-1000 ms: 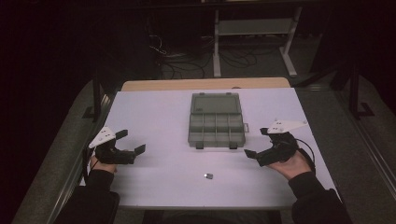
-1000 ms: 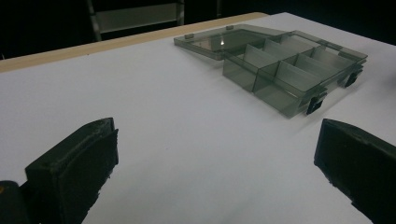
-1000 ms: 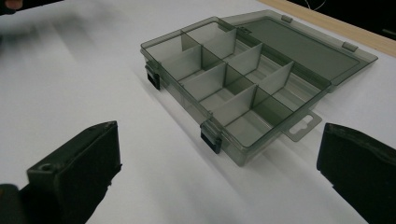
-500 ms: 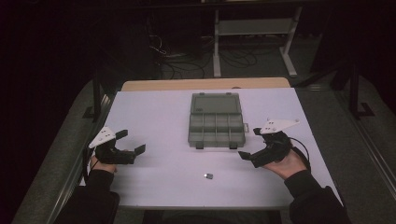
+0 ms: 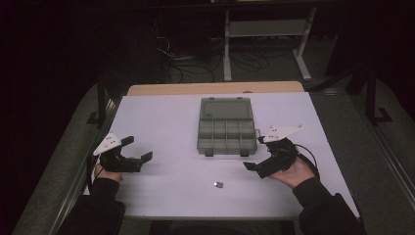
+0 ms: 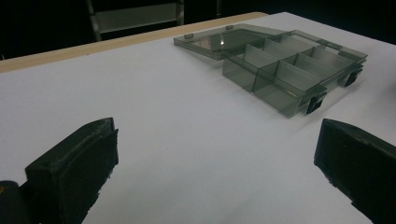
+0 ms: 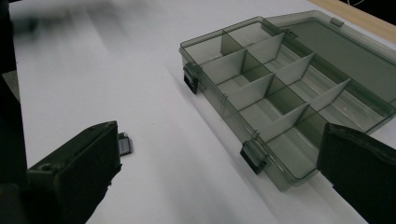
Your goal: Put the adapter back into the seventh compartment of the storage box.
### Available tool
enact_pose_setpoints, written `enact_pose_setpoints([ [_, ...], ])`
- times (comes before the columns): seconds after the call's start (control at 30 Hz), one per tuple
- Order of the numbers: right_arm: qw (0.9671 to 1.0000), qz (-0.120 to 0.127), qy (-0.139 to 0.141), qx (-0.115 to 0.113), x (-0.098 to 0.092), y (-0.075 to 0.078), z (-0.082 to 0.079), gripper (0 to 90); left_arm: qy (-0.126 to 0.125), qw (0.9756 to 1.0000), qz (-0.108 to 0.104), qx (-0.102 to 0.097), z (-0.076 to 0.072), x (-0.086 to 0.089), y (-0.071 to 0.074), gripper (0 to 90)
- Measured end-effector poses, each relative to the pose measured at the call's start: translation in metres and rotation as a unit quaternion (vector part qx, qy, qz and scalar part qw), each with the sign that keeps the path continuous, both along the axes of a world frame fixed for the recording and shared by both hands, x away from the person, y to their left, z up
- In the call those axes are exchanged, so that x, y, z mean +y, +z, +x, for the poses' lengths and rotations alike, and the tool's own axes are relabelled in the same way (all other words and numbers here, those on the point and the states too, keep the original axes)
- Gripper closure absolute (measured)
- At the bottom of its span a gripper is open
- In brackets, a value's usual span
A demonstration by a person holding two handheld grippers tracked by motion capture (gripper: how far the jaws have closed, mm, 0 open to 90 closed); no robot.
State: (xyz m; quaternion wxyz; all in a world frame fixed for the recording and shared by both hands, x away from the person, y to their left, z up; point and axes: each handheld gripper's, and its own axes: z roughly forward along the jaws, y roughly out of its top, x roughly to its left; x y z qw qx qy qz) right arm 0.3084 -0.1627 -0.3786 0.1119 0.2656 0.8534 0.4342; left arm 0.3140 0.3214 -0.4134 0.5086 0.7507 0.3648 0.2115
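Both your tongs are spread apart and empty: left tongs (image 5: pixel 135 149) rest at the bench (image 5: pixel 166 122) edge, right tongs (image 5: pixel 255 154) near the small dark part (image 5: pixel 218 184). The open organizer box (image 5: pixel 227 126) sits mid-bench. Likely approach phase; next, close on that part.

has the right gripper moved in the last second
Yes. The right gripper has slid toward the person and a little leftward, judged against the compartment box, closing on the small dark part.
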Motion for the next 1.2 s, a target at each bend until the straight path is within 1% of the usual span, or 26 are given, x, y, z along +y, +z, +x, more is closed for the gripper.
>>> enact_pose_setpoints([
  [0.47,0.9995,-0.011,0.03,0.008,0.019,-0.003,-0.004,0.0,-0.001,1.0,0.001,0.0,0.0,0.0,0.0,0.0],
  [0.53,0.9991,-0.015,0.038,0.011,0.024,-0.005,-0.005,0.0,-0.001,1.0,0.001,0.0,0.0,0.0,0.0,0.0],
  [0.6,0.9991,-0.015,0.038,0.011,0.024,-0.005,-0.005,0.0,-0.001,1.0,0.001,0.0,0.0,0.0,0.0,0.0],
  [0.63,0.9988,-0.018,0.044,0.012,0.029,-0.006,-0.006,0.0,-0.001,1.0,0.001,0.0,0.0,0.0,0.0,0.0],
  [0.93,0.9979,-0.029,0.055,0.02,0.036,-0.01,-0.006,0.0,-0.002,1.0,0.001,0.0,0.0,0.0,0.0,0.0],
  [1.2,0.9973,-0.036,0.059,0.026,0.039,-0.015,-0.006,0.0,-0.002,1.0,0.001,0.0,0.0,0.0,0.0,0.0],
])
